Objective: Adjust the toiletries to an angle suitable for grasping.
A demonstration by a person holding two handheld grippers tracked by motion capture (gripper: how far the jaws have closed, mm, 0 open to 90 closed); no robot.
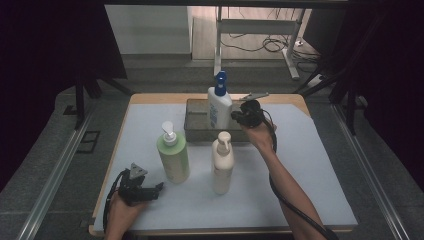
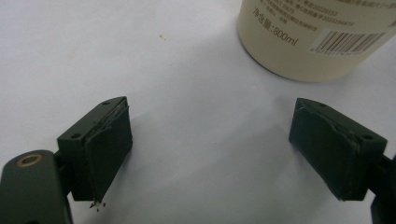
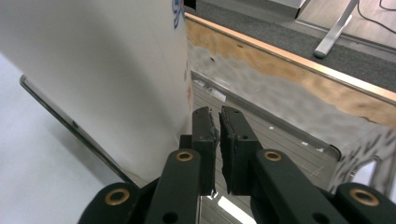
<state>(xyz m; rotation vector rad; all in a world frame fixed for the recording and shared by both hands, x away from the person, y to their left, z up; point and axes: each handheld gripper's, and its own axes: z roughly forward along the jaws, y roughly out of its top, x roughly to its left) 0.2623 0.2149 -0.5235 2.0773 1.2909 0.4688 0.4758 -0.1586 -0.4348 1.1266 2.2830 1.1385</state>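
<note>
A white bottle with a blue pump stands upright in a grey metal tray at the back of the table. My right gripper hovers just right of that bottle, over the tray. In the right gripper view its jaws are shut with nothing between them, and the white bottle is close on their left, above the tray's floor. My left gripper rests near the front left edge, open and empty. In the left gripper view its jaws stand wide apart on the white mat.
A green pump bottle and a cream pump bottle stand upright mid-table in front of the tray. The cream bottle's base lies just ahead of my left jaws. A white mat covers the wooden tabletop.
</note>
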